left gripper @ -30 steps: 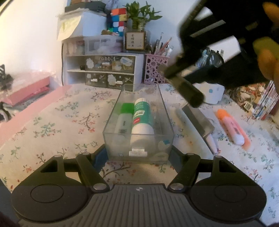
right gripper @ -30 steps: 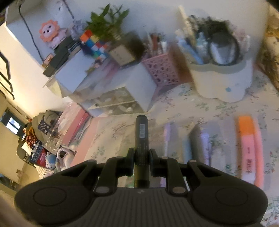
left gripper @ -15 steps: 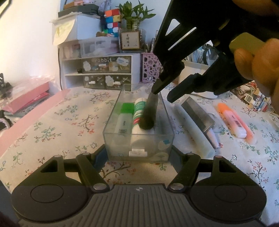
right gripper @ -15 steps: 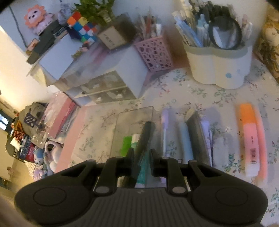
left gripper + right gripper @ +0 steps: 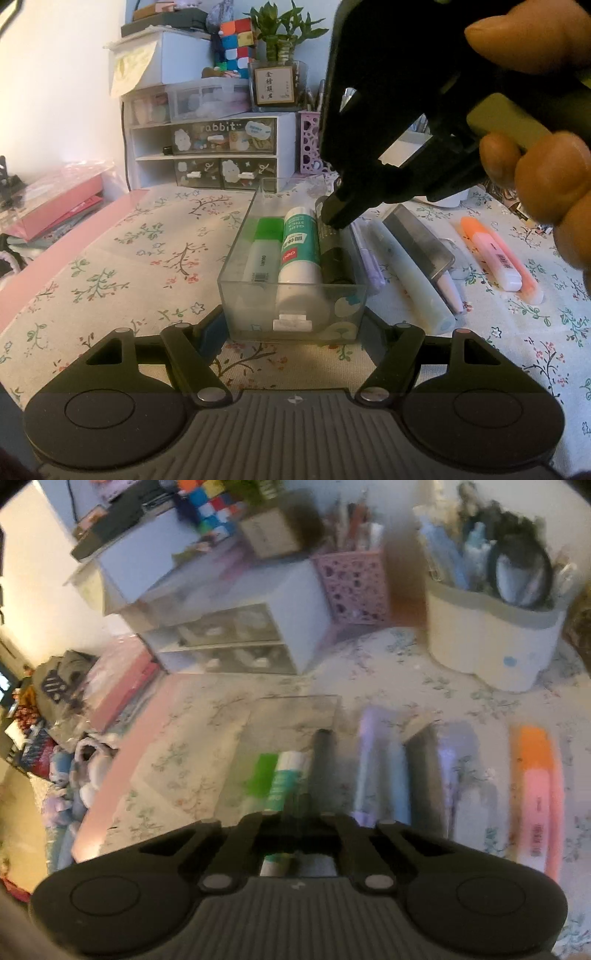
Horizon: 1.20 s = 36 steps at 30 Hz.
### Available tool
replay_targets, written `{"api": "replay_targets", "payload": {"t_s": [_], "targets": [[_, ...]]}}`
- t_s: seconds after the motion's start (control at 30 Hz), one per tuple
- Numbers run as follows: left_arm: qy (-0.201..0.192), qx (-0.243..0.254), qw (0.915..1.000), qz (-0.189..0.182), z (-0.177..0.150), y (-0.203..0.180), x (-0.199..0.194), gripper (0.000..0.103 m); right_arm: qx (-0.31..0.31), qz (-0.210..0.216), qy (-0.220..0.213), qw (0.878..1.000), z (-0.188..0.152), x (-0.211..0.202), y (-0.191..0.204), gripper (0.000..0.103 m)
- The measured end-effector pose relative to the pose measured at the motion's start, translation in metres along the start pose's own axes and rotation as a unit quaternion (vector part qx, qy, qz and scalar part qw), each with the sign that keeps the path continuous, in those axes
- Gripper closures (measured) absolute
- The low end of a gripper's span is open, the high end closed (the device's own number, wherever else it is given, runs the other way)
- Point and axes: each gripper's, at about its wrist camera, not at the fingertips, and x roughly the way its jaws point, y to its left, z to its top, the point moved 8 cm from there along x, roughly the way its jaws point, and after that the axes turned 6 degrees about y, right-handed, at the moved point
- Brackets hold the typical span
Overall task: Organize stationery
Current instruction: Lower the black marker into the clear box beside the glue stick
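A clear plastic box [image 5: 295, 318] stands on the flowered cloth, with my left gripper [image 5: 295, 332] shut on its two near sides. Three things lie lengthwise inside: a green-capped white stick [image 5: 263, 254], a white and green glue stick [image 5: 299, 254] and a black pen [image 5: 334, 254] along the right wall. My right gripper [image 5: 332, 216], held by a hand [image 5: 546, 184], hovers over the pen's far end. In the blurred right wrist view the right gripper [image 5: 297, 818] has its jaws apart above the box [image 5: 295, 709], and the black pen [image 5: 320, 753] lies loose below.
Right of the box lie a purple pen [image 5: 369, 266], a pale tube [image 5: 410, 273], a grey case [image 5: 417, 240] and an orange highlighter [image 5: 491, 258]. Behind stand a white drawer unit [image 5: 207, 155], a pink lattice cup [image 5: 310, 147] and a full white holder [image 5: 491, 635].
The right gripper brought the black pen down into the box and its jaws spread, leaving the pen beside the glue stick. The left gripper and the box stayed put.
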Motion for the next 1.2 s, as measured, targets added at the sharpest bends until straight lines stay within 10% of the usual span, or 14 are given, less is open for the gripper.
{"api": "replay_targets", "payload": {"t_s": [0.77, 1.2], "targets": [[0.0, 0.011, 0.9999, 0.001, 0.0, 0.0, 0.0, 0.031, -0.035, -0.006, 0.006, 0.999, 0.015, 0.001, 0.001, 0.103], [-0.005, 0.011, 0.9999, -0.001, 0.0, -0.002, 0.002, 0.031, -0.008, 0.041, -0.075, 0.996, 0.012, -0.035, -0.036, 0.073]]}}
